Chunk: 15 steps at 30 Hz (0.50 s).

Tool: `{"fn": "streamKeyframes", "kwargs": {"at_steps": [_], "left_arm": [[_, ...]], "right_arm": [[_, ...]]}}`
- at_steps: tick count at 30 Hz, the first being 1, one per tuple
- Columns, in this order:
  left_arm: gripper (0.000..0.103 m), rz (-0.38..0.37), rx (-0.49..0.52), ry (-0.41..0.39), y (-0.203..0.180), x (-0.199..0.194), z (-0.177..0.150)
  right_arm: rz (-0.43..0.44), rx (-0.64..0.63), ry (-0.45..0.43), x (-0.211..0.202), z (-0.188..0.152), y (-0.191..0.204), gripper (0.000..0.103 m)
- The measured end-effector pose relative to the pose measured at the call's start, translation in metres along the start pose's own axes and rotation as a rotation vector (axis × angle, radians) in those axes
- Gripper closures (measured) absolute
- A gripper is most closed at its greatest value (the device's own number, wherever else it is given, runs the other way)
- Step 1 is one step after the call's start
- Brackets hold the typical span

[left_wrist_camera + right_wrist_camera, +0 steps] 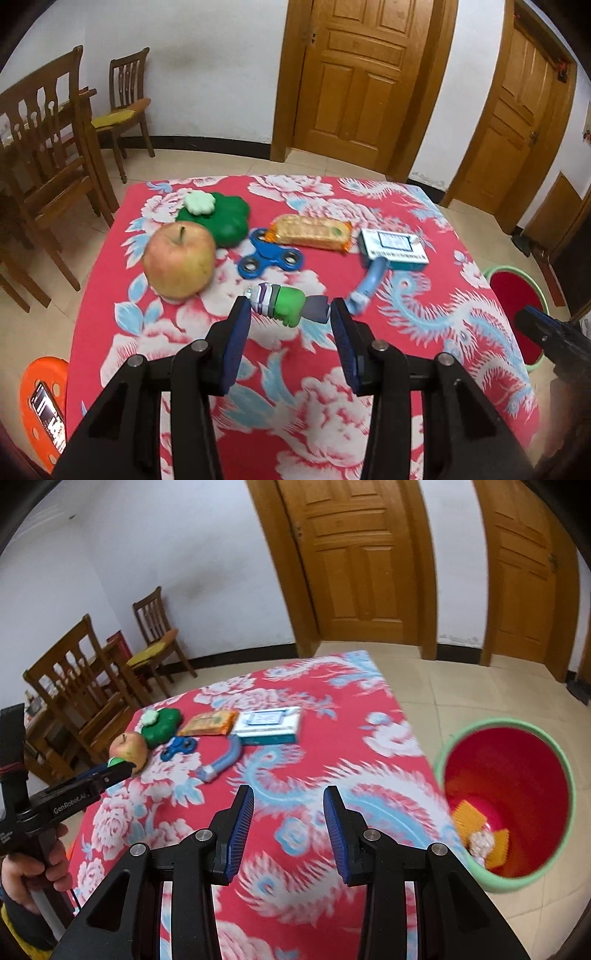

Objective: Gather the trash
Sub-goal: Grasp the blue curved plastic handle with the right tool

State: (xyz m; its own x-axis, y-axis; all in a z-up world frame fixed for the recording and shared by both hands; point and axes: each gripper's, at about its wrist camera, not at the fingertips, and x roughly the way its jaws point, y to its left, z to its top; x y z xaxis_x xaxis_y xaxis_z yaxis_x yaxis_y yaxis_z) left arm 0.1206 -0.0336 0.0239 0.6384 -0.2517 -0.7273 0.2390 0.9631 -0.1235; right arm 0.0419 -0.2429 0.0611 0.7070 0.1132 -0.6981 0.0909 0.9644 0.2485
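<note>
Left tool (291,312) jaws apart, flanking green toy figure (286,301) on counter (406,332); figure's long axis left-right, ends partly hidden. Right tool (289,805) jaws apart, empty. Bin (506,805) contents blurred.

A printed floral cloth (280,373) is covering the table, a smooth-skinned apple (179,258) and a glossy plastic spinner (271,258) are lying on it, and the bin (506,880) is showing shiny plastic walls beside matt wooden doors (354,74).
</note>
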Motion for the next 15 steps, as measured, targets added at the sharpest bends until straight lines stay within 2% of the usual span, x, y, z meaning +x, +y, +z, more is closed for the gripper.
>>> {"fn": "streamKeyframes", "kwargs": {"at_steps": [8,15], "left_arm": [[0.058,0.004,-0.065,0.008,0.024,0.018,0.006],[0.058,0.016,-0.103,0.019,0.038,0.037,0.003]], "right_arm": [[0.025,-0.028,0.061,0.058,0.022,0.032,0.063],[0.031,-0.04,0.129,0.116,0.027,0.05,0.063]]}}
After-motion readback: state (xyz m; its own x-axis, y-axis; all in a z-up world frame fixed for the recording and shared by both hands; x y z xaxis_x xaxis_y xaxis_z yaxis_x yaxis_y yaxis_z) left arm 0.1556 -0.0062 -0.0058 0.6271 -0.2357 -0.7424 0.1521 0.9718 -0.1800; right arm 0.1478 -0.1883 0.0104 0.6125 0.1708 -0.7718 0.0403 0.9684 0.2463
